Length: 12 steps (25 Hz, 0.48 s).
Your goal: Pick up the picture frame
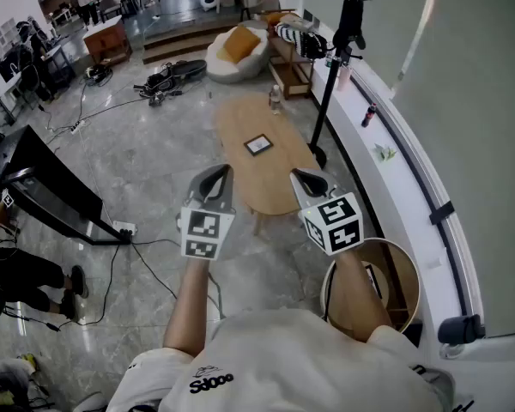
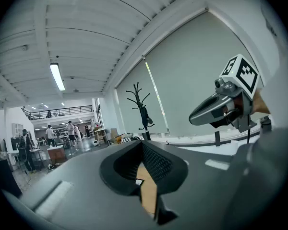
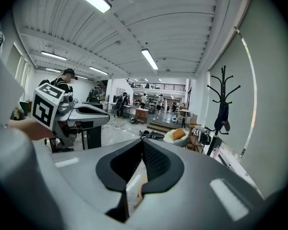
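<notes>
The picture frame [image 1: 258, 144] is lying flat around the middle of the oval wooden table [image 1: 266, 185], far ahead of the person. The left gripper [image 1: 216, 177] and right gripper [image 1: 309, 180] are hovering side by side at the table's near end, jaws pressed together on nothing. This is probably a carrying pose, since the frame is lying well apart from both.

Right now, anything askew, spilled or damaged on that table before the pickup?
Nothing spilled or damaged. The picture frame lies flat on the wooden table and looks turned slightly askew to the table's long edge. A bottle stands upright at the far end. Left tongs and right tongs are shut and empty.
</notes>
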### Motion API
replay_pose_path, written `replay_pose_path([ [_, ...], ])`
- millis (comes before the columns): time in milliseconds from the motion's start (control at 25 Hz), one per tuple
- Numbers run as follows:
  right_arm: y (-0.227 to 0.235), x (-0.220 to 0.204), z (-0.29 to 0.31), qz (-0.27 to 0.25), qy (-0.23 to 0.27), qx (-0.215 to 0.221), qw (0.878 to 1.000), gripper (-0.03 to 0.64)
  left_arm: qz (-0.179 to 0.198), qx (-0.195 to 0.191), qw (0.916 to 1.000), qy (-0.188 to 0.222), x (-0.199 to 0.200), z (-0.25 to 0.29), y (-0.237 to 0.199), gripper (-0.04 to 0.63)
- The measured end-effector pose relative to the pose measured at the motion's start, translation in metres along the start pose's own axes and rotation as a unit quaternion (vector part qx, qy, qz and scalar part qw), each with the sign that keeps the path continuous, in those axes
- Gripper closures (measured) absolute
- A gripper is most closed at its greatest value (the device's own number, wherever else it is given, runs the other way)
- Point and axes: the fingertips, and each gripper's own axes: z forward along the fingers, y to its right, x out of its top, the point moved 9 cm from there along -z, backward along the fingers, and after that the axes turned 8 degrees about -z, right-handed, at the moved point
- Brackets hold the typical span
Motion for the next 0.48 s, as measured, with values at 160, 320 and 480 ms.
replay_pose_path([
  [160, -0.008, 0.007, 0.009, -0.004, -0.001, -0.003, 1.000, 0.614, -0.005, 0.001, 1.0000, 0.003, -0.003, -0.003, -0.014, 0.586],
  [320, -0.020, 0.013, 0.017, 0.017, 0.008, -0.020, 1.000, 0.614, -0.005, -0.005, 1.0000, 0.005, -0.006, -0.010, -0.030, 0.586],
  [480, -0.030, 0.012, 0.023, 0.032, 0.011, -0.036, 0.999, 0.614, -0.006, -0.013, 0.9999, 0.003, -0.015, -0.016, -0.042, 0.586],
])
